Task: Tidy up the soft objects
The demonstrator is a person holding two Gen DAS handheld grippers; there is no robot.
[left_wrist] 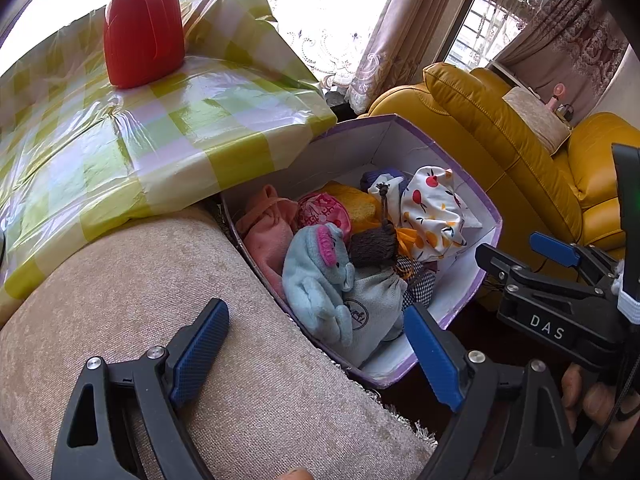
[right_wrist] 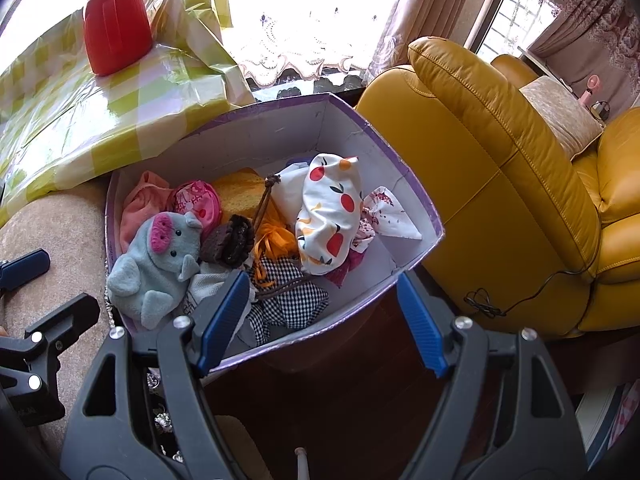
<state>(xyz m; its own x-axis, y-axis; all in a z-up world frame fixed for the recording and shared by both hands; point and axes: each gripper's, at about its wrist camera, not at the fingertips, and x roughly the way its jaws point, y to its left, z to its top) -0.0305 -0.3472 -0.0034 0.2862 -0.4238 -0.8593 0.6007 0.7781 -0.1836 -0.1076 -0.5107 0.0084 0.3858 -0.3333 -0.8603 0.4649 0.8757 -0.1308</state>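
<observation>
A purple-rimmed white box [left_wrist: 476, 188] [right_wrist: 416, 196] holds several soft things: a blue plush pig [left_wrist: 316, 280] [right_wrist: 160, 264], a fruit-print pouch [left_wrist: 432, 212] [right_wrist: 328, 216], a pink cloth [left_wrist: 268, 232] [right_wrist: 140, 204], a dark knitted piece [left_wrist: 374, 246] [right_wrist: 228, 240], a checked cloth [right_wrist: 288, 300] and a grey drawstring bag [left_wrist: 372, 316]. My left gripper [left_wrist: 316, 356] is open and empty, over the beige cushion beside the box. My right gripper [right_wrist: 324, 320] is open and empty, over the box's near edge; it also shows in the left wrist view [left_wrist: 524, 252].
A beige cushion [left_wrist: 160, 304] lies left of the box. A table with a green checked cover [left_wrist: 140, 140] carries a red flask [left_wrist: 144, 28] [right_wrist: 116, 20]. A yellow leather sofa [left_wrist: 500, 140] [right_wrist: 500, 168] stands right of the box, with a cable [right_wrist: 484, 304] on the dark floor.
</observation>
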